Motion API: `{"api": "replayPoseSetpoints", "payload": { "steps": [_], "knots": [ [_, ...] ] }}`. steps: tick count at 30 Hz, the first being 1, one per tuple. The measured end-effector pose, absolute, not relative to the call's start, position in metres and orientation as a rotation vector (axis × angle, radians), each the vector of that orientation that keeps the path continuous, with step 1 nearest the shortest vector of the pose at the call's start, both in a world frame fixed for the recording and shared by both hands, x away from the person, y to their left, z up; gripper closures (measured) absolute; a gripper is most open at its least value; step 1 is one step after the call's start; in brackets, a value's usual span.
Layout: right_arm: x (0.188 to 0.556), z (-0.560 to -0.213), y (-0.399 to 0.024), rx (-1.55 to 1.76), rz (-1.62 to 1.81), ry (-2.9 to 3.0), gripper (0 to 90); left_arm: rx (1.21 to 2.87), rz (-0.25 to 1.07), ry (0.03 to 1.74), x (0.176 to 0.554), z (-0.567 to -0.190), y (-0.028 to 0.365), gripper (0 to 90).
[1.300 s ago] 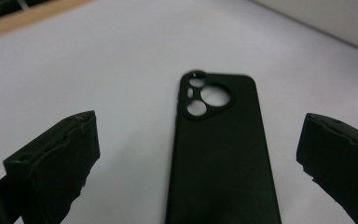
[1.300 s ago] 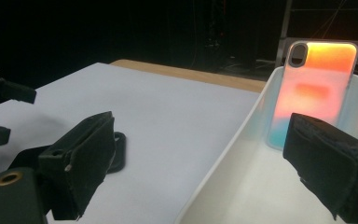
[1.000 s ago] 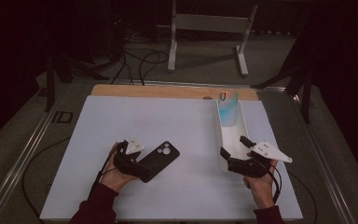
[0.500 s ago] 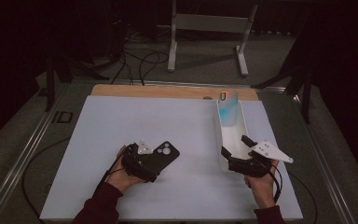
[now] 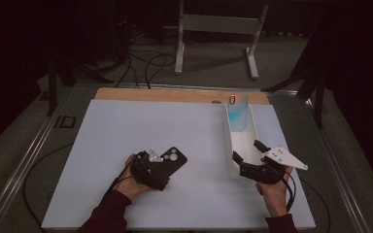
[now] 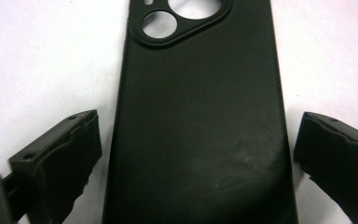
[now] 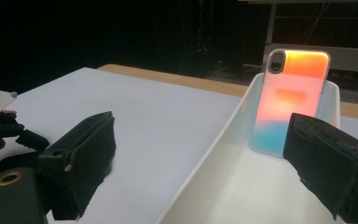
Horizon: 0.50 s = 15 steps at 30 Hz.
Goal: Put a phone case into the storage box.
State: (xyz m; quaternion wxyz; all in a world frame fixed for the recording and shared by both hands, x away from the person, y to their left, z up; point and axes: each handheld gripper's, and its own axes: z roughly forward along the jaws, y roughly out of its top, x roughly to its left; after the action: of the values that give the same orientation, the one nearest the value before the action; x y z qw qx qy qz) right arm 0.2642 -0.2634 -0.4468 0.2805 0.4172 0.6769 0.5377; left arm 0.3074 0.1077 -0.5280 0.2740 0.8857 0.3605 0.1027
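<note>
Slippage is the main worry: the black phone case [image 6: 200, 126] lies flat, back up, on the white table mat [image 5: 126, 126], low and left of centre in the high view, and the left gripper [image 5: 158, 171] sits over its near end with jaws apart, one on either long edge and neither pressing it yet in the left gripper view. I judge that a soft, thin shell like this could bow or squirt forward if the jaws close too high on its rounded sides, or merely skid along the smooth mat if they close unevenly. At lower right of the high view the right gripper [image 5: 246, 156] straddles the near end of the white tray [image 5: 245, 138], jaws open, one outside the left wall and one over the inside; whether either touches the wall I cannot tell. A loose hold there could let the tray swivel when the case arrives, and a knock might topple the orange-to-blue gradient phone case [image 7: 289, 100] that stands upright against the tray's far end. By count: two phone cases, one black and one gradient; one tray; one mat; two grippers, each in a hand.
</note>
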Motion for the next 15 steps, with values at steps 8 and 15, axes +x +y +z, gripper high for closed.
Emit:
{"api": "replayPoseSetpoints", "payload": {
  "steps": [8,15],
  "knots": [
    [0.2639,-0.4467,-0.2611,1.119,1.433,1.82,8.6,2.38,0.283,0.973,0.3049,-0.5249,0.1075,13.7],
    [0.2639,-0.4469,-0.2598,1.113,1.431,1.827,8.6,2.373,0.297,0.968,0.3023,-0.5238,0.1071,16.2]
  ]
}}
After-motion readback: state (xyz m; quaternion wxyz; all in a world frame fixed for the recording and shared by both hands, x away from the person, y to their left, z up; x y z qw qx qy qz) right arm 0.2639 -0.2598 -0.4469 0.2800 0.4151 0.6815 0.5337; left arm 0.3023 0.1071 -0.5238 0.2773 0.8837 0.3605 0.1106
